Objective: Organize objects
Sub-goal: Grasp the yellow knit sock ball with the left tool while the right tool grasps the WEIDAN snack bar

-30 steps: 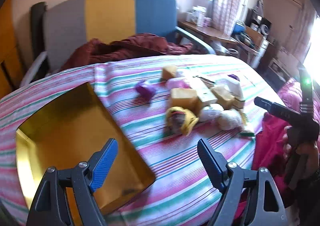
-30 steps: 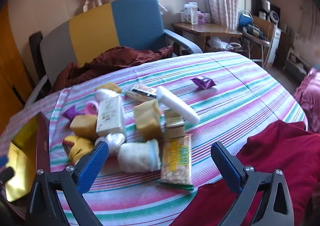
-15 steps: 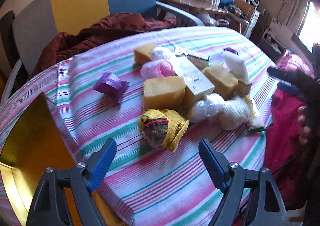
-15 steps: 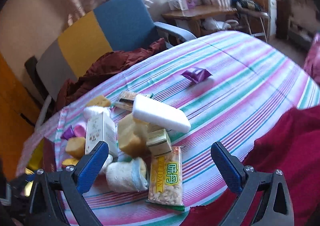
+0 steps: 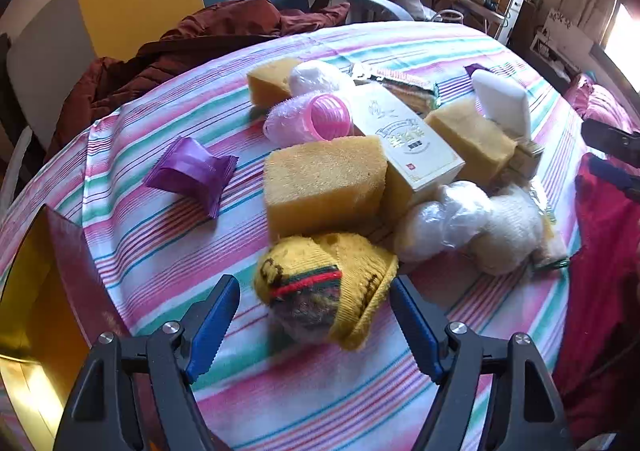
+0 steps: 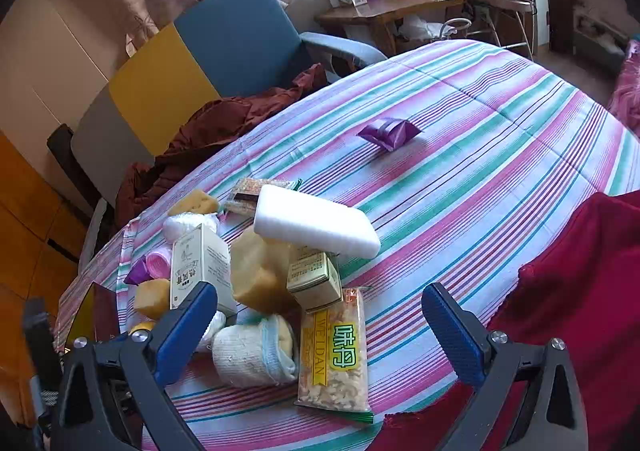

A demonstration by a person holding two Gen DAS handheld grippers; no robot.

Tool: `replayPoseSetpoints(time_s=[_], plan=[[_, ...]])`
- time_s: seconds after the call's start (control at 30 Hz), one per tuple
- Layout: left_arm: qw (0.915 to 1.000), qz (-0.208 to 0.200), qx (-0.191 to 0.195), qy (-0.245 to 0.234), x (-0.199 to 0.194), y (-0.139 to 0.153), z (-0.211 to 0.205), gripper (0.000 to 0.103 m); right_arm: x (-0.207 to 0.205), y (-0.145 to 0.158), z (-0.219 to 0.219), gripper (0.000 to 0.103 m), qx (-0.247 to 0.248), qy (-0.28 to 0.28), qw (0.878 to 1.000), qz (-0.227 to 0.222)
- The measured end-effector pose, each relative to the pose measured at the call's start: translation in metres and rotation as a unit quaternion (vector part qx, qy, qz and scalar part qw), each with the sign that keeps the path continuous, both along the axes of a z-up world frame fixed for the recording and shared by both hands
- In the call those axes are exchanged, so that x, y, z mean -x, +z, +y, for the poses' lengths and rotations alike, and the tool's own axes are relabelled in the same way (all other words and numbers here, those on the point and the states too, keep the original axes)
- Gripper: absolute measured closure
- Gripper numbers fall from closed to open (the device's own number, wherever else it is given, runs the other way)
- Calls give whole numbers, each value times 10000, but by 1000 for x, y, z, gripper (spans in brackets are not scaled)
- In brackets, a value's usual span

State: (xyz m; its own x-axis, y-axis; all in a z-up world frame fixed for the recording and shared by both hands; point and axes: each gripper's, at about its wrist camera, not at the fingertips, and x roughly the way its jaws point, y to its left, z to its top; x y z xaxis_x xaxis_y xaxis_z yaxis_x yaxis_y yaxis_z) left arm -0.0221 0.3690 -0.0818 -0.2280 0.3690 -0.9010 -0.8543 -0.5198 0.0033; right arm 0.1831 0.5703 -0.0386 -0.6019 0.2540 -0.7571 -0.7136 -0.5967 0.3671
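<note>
A pile of objects lies on the striped tablecloth (image 5: 168, 251). My left gripper (image 5: 314, 315) is open, its blue fingers on either side of a yellow rolled sock (image 5: 320, 291) without touching it. Behind it are a yellow sponge (image 5: 324, 183), a white box (image 5: 408, 135), a pink hair roller (image 5: 320, 119) and a purple packet (image 5: 192, 171). My right gripper (image 6: 320, 323) is open above a white rolled sock (image 6: 252, 351) and a nut bar (image 6: 336, 351). A white foam block (image 6: 316, 225) tops the pile. A gold tray (image 5: 28, 291) sits at the left.
A second purple packet (image 6: 388, 133) lies alone further out on the table. A red cloth (image 6: 580, 291) covers the near right edge. A chair (image 6: 200, 71) with a dark red garment (image 5: 200, 39) stands behind the table. A wooden desk (image 6: 384, 7) is at the back.
My left gripper has moved right and forward from the gold tray to the yellow sock, which now sits between its fingers. My right gripper has tilted down toward the pile.
</note>
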Motion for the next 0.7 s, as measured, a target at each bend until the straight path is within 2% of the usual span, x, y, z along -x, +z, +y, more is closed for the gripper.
replayPoseSetpoints(time_s=[0.07, 0.1, 0.17, 0.23, 0.3, 0.37, 0.47, 0.57, 0.7], plan=[[10000, -9, 22, -69, 0, -4, 4, 32, 2, -2, 1, 0, 30, 16, 10000, -55], [10000, -27, 40, -83, 0, -6, 6, 42, 2, -4, 1, 0, 19, -5, 9999, -130], [10000, -32, -69, -45, -1, -7, 4, 46, 2, -7, 3, 0, 12, -74, 9996, -260], [9998, -34, -185, -21, -2, -4, 0, 55, 1, -11, 8, 1, 55, -181, 9990, -404], [9994, -121, -329, 44, -3, 0, -8, 59, 1, -17, 10, 6, 83, -226, 9980, -584], [9982, -287, -513, 79, -5, 5, -18, 60, 4, -24, 11, 17, 140, -194, 9965, -801], [9976, -247, -647, 58, -14, 12, -28, 60, 11, -33, 7, 26, 112, -24, 9936, -1126], [9973, -147, -723, -6, -24, 19, -36, 60, 20, -43, 3, 30, 108, 119, 9894, -1443], [9956, -265, -899, 13, -32, 26, -47, 60, 30, -53, -6, 31, 73, 405, 9837, -1753]])
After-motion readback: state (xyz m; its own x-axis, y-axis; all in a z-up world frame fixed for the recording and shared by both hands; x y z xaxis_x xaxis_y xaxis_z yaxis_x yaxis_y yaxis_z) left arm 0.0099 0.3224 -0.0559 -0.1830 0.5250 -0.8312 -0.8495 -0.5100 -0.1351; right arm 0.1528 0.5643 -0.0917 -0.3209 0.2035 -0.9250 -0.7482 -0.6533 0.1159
